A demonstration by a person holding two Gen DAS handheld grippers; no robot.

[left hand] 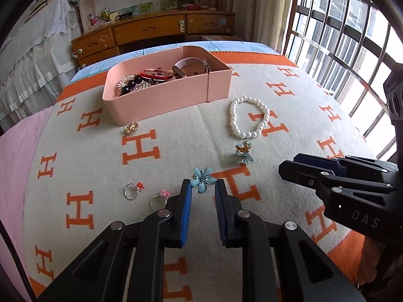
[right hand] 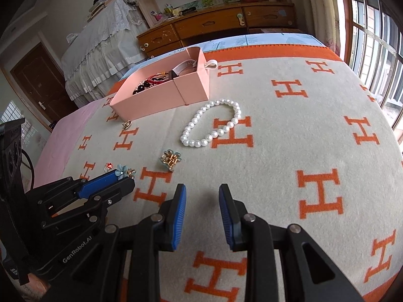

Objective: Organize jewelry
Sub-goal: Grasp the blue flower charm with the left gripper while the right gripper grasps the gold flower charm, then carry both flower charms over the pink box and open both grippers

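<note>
We had the left gripper [left hand: 203,188] pinching the blue flower clip [left hand: 202,179], the right gripper [right hand: 202,196] empty, jaws apart; lifting straight toward the far pink box [left hand: 161,100] seemed best

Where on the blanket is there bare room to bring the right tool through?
Bare blanket runs from the pearl bracelet to the window-side edge, and directly under the right tool. It is crowded toward the left tool, which has the blue flower clip at its tips, with two rings beside it, another clip, and the pink box beyond.
</note>
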